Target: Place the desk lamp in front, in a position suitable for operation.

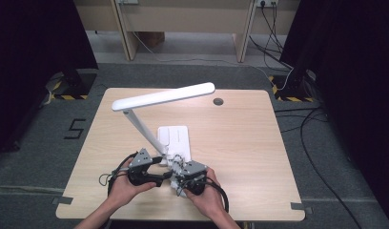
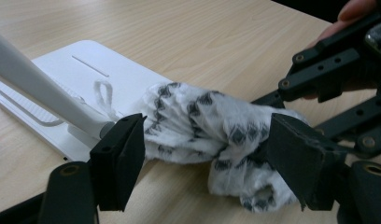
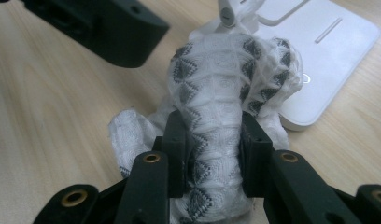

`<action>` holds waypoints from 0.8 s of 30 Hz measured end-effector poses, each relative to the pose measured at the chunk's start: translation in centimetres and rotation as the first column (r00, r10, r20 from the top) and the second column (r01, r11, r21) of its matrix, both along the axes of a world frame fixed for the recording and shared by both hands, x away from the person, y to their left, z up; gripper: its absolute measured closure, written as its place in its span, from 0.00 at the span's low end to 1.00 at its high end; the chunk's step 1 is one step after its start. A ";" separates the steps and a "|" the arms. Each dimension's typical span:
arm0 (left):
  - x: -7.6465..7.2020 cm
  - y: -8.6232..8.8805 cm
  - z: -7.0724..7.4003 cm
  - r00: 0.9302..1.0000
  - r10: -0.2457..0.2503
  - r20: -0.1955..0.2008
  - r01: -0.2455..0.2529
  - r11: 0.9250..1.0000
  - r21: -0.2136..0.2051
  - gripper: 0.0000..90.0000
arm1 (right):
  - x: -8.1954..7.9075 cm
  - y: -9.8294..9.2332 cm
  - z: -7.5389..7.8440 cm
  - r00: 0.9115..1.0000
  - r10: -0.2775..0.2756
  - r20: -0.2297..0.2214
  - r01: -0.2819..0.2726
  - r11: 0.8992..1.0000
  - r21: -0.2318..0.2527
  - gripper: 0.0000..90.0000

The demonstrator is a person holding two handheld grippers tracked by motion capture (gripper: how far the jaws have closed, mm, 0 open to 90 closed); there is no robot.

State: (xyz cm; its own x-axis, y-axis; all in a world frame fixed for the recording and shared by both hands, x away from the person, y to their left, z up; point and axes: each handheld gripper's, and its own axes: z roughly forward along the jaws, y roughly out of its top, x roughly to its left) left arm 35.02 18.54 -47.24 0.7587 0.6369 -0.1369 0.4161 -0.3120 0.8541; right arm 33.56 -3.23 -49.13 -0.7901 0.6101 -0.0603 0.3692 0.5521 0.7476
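Note:
A white cloth with a dark diamond pattern [image 3: 226, 79] lies bunched at the near end of the white desk lamp's flat base [image 1: 176, 136]. My right gripper [image 3: 212, 154] is shut on the cloth, both pads pressing into its folds. My left gripper [image 2: 207, 154] stands open with the cloth [image 2: 212, 126] lying between its wide jaws, the pads not pressing on it. In the high view both grippers meet near the table's front edge, the left gripper [image 1: 166, 177] beside the right gripper [image 1: 180, 183]. The lamp's slanted arm [image 2: 34, 84] rises just past the left jaw.
The lamp's long head [image 1: 164, 96] hangs over the back left of the wooden table [image 1: 240, 143]. A round cable hole [image 1: 218, 101] sits near the far edge. Cables run across the grey floor at right. A wooden desk stands beyond the table.

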 end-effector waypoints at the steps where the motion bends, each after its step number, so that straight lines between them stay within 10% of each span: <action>1: 0.1 0.0 -0.1 1.000 0.005 -0.002 -0.005 1.000 -0.001 0.31 | 0.0 0.1 -0.1 1.000 0.005 0.001 -0.005 1.000 0.000 0.78; 14: -0.1 0.4 -0.2 0.999 -0.013 -0.039 0.012 1.000 -0.016 0.30 | -0.8 1.9 -0.8 0.998 0.044 -0.049 -0.043 0.999 0.013 0.73; 24: -0.3 0.3 -0.3 0.998 -0.039 -0.041 0.039 0.999 0.004 0.29 | -0.6 1.0 0.2 0.999 0.041 -0.032 -0.040 0.999 0.029 0.42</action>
State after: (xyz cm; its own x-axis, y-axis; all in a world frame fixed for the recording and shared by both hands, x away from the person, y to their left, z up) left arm 34.73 18.85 -47.55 0.7768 0.6077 -0.1653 0.4381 -0.3330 0.8350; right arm 32.92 -2.23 -48.90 -0.8155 0.5784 -0.0174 0.3712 0.5460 0.7510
